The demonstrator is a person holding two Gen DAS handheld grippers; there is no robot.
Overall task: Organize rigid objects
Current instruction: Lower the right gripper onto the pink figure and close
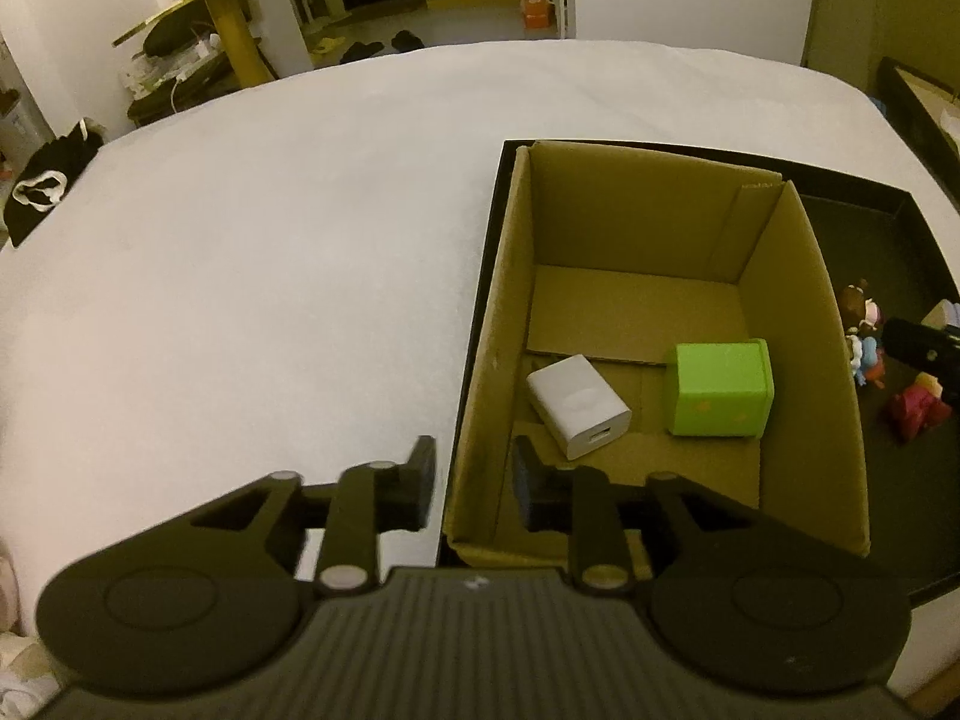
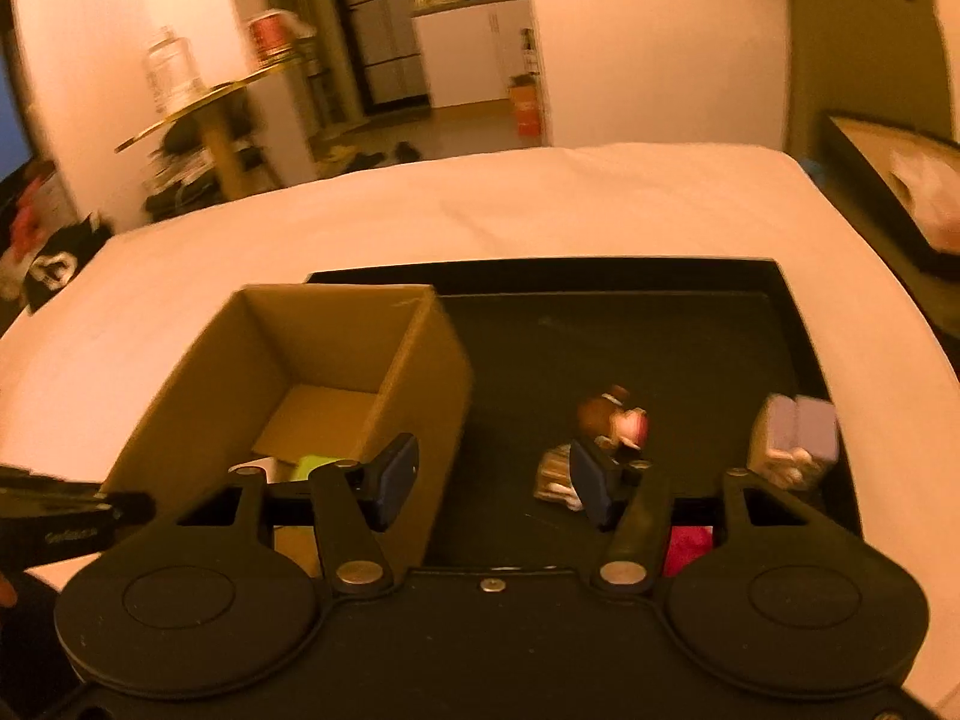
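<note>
White-covered bed (image 1: 240,276), left tool (image 1: 474,483) parted and empty astride the cardboard box (image 1: 498,324) wall, white charger (image 1: 579,405) and green cube (image 1: 717,390) inside the box, black tray (image 2: 660,330) with small figurines (image 2: 612,420), right tool (image 2: 492,480) wider apart, holding nothing

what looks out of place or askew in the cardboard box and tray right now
The white USB charger lies askew in the cardboard box, angled against the walls, beside the squarer green cube. Small figurines lie scattered in the black tray; one pink figure seems tipped over. Nothing looks spilled or damaged.
</note>
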